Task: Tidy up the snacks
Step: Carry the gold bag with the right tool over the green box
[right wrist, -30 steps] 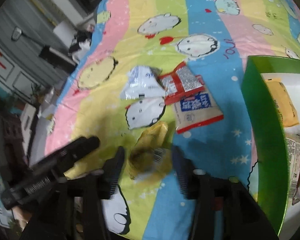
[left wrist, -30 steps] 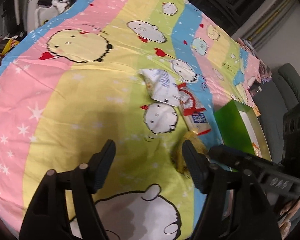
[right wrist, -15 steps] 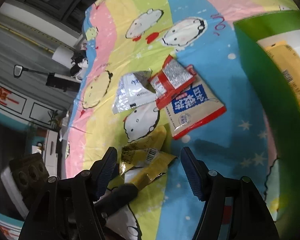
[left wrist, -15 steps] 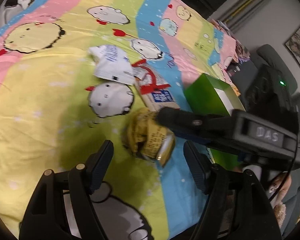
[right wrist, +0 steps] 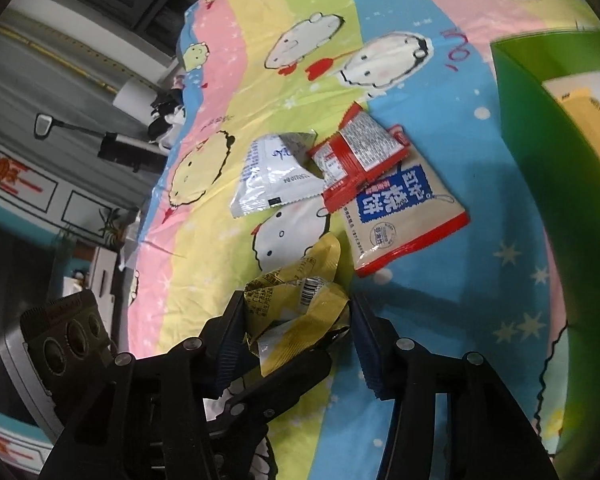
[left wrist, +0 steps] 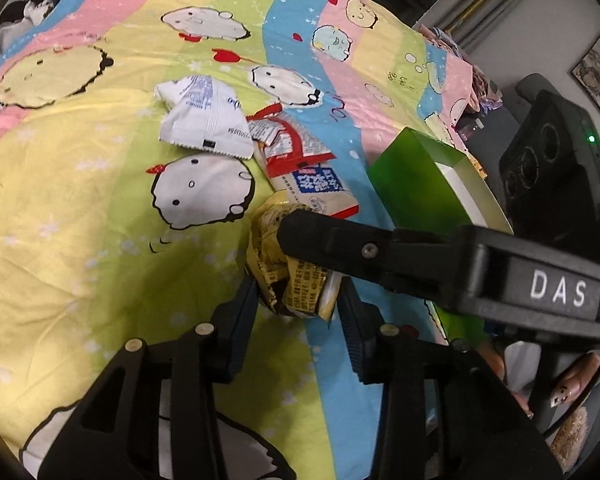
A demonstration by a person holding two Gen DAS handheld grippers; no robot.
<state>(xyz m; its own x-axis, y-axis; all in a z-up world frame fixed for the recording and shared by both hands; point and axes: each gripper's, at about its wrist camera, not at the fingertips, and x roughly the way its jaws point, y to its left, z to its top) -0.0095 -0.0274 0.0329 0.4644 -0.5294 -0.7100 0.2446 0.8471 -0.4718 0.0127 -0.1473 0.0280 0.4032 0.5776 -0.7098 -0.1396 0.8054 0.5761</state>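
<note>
A crumpled yellow snack packet lies on the cartoon bedsheet, between the fingers of both grippers; it also shows in the right wrist view. My left gripper and my right gripper both have their fingers closed in against the packet's sides. The right gripper's finger crosses the left wrist view over the packet. Beyond lie a white packet, a red packet and a beige-and-blue packet. The green box stands to the right.
The green box holds several packets, one yellow-orange packet showing. A grey sofa and room clutter lie past the bed's far edge. Bare sheet spreads to the left.
Both grippers have moved in on the yellow packet and narrowed around it. The packet is now more crumpled and bunched up between the fingers.
</note>
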